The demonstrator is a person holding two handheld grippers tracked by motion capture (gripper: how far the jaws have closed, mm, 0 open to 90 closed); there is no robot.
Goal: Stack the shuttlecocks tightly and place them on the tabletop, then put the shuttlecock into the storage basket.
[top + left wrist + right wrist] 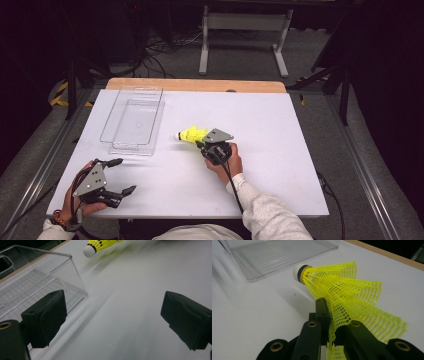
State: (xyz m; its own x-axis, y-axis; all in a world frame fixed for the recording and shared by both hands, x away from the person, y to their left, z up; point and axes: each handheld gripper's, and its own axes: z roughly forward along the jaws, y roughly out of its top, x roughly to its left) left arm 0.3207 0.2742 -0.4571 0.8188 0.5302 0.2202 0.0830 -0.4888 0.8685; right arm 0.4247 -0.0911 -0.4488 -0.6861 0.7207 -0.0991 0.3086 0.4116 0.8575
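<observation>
Even overhead light falls on the white table [280, 150], which glows bright while the floor and room around it sink into near-black, the whole high view soft and slightly grainy. In the left gripper view, motion blur smears the tabletop and the yellow shuttlecock [100, 245], and glare streaks the walls of the clear plastic box [50, 272]. The right gripper view is sharp on the shuttlecock's mesh, with a faint shadow beneath it and the near jaws soft.
</observation>
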